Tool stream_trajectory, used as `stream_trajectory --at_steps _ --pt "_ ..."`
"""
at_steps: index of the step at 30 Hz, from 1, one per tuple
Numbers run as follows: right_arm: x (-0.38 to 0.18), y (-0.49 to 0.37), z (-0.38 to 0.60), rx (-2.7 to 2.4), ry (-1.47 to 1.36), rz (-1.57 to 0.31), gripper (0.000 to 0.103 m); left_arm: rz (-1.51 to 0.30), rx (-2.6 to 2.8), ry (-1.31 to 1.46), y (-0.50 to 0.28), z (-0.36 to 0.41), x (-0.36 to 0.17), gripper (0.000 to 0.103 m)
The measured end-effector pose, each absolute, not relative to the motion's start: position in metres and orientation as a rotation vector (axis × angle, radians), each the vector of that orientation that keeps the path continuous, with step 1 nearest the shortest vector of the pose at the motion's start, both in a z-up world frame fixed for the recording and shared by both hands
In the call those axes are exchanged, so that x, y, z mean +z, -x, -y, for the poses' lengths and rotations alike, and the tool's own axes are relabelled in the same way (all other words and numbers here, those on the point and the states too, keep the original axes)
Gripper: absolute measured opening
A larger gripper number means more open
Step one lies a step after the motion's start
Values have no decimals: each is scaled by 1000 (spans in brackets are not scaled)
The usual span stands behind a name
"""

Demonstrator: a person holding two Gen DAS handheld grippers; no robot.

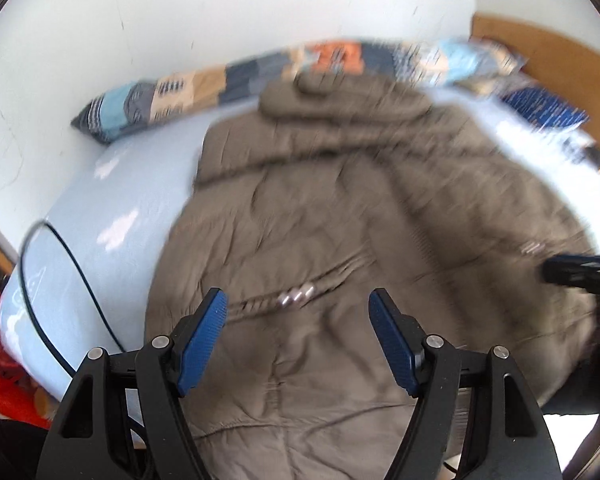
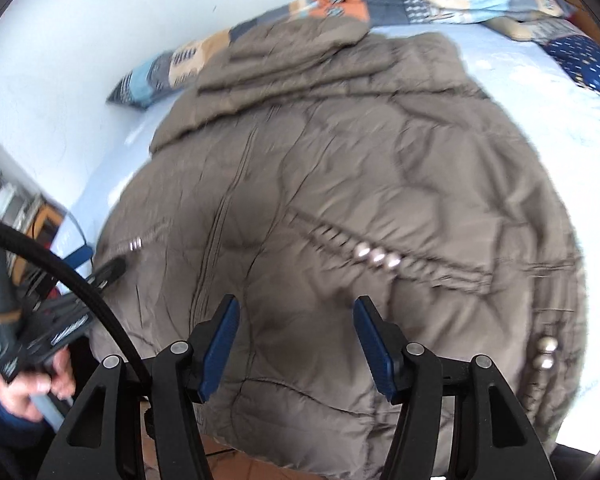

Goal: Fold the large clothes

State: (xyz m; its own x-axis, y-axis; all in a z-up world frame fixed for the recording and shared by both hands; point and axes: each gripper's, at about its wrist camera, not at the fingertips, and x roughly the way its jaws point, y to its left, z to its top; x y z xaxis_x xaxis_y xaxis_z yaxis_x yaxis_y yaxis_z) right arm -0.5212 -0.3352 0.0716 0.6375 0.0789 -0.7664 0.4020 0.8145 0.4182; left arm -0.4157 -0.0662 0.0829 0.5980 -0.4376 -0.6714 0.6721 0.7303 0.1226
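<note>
big brown puffer jacket (image 1: pixel 340 208) lies spread flat on the light blue bed (image 1: pixel 100 208), collar toward the patchwork pillow (image 1: pixel 204 88). my left fingers (image 1: pixel 298 300) and right fingers (image 2: pixel 296 308) both hover spread wide above it, holding nothing.

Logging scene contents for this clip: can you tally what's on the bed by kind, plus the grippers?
Jacket: 1, brown, quilted, spread flat
Patchwork pillows: 2, one along the wall, one at the right
Black cable: 1, over the bed's left edge
Grippers: 2, left gripper, right gripper, both with fingers apart, holding nothing
Total: 6
</note>
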Motion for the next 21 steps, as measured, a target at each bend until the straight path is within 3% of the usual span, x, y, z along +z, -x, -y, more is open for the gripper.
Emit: stream_trajectory --at_steps 8,12,16,21 --pt "100 554 360 -254 -680 -754 64 -511 -624 -215 423 -13 186 73" --pt "118 567 370 -255 -690 -701 64 -553 -570 -183 401 -63 218 76" --pt "128 586 386 -246 -728 -669 64 -747 -565 -115 357 -98 201 79" --pt "130 607 401 -275 -719 -698 64 -1033 -554 -2 309 -112 124 79"
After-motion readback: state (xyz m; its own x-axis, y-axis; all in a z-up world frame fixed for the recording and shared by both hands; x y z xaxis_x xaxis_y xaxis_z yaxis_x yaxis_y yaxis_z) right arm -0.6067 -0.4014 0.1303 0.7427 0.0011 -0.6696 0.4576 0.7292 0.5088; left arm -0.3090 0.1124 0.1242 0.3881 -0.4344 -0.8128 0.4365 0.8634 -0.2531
